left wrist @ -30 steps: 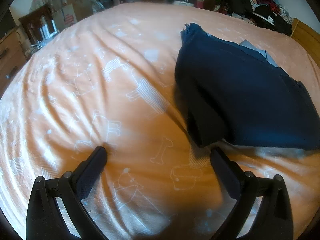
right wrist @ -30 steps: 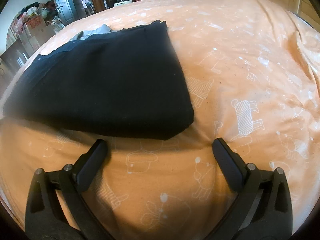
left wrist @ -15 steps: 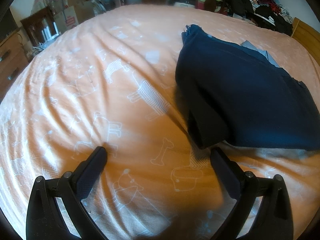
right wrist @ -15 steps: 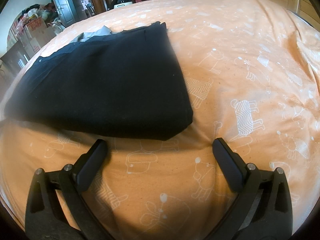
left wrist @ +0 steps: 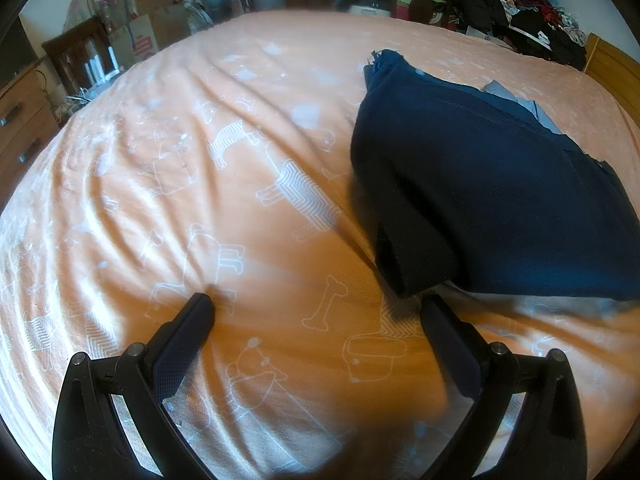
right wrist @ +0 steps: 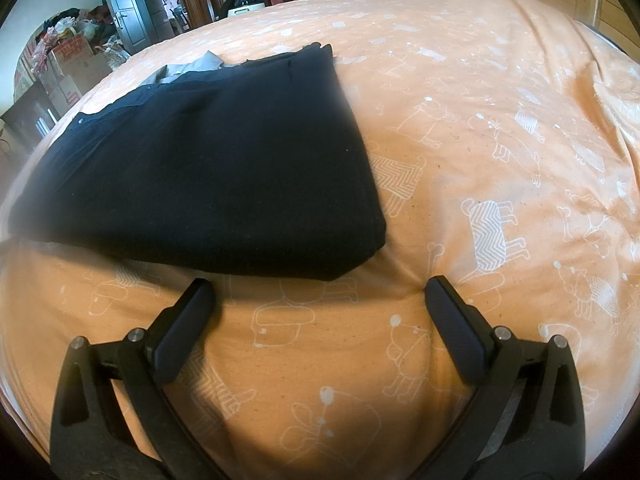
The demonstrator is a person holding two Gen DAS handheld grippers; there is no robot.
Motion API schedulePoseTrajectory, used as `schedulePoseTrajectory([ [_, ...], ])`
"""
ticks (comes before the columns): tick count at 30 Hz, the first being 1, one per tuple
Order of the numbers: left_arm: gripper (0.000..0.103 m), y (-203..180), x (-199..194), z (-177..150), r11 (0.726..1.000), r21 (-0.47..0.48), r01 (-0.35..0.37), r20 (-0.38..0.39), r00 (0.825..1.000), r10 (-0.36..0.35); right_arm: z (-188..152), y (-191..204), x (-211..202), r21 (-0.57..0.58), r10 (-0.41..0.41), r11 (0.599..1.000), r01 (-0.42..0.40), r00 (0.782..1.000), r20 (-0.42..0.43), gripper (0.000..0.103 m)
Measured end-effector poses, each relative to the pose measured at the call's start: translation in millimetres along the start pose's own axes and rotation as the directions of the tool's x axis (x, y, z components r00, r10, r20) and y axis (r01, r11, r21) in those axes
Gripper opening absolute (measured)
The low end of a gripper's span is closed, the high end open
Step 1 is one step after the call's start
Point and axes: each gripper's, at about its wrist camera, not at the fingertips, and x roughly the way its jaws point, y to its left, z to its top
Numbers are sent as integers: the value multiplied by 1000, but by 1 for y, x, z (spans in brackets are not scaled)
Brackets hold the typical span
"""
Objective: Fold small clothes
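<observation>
both claws gape wide with nothing in them, left claw and right claw pressing the bed sheet. the folded dark garment lies just ahead; i risk pinching sheet along with its edge.

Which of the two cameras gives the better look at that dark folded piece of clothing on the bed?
The right wrist view: the dark folded garment lies almost whole ahead of the open fingers, its edges clear. The left wrist view shows it off to the right, cut by the frame edge, one corner drooping.
</observation>
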Motion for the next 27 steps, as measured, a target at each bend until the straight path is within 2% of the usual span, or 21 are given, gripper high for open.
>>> schedulePoseTrajectory([
  [27,103,0,0,0,1000,2,-1,0,1000,1,0,1,-1,4,6,1000,-6,1000,1,103],
])
